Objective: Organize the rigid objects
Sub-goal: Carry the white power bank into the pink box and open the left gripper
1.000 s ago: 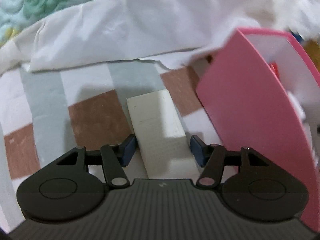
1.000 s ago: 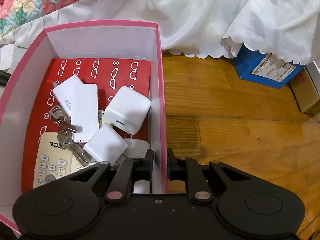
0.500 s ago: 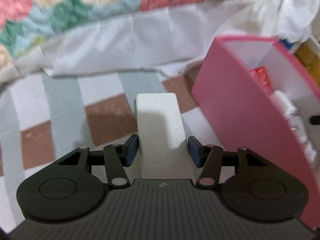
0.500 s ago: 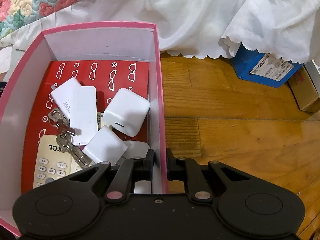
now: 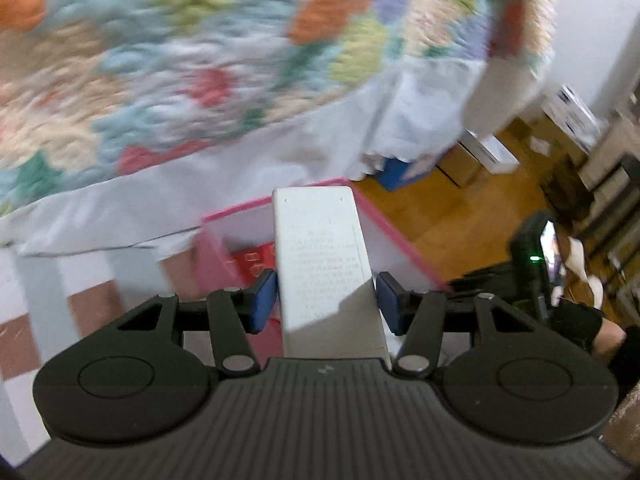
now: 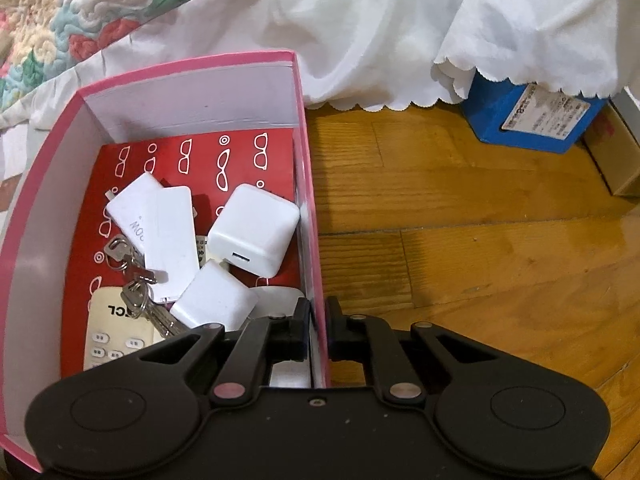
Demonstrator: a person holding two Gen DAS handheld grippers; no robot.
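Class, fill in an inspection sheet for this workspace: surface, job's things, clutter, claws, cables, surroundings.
Surface: wooden floor; checked mat beside it.
Job's things: white slab in the left claw; pink box holds two white chargers, keys, a remote, white cards.
Clutter: blue box under the bed skirt.
Claws: left claw shut on the slab, above the box; right claw pinches the box's right wall.
Cables: nothing seen.
Surroundings: quilted bed.
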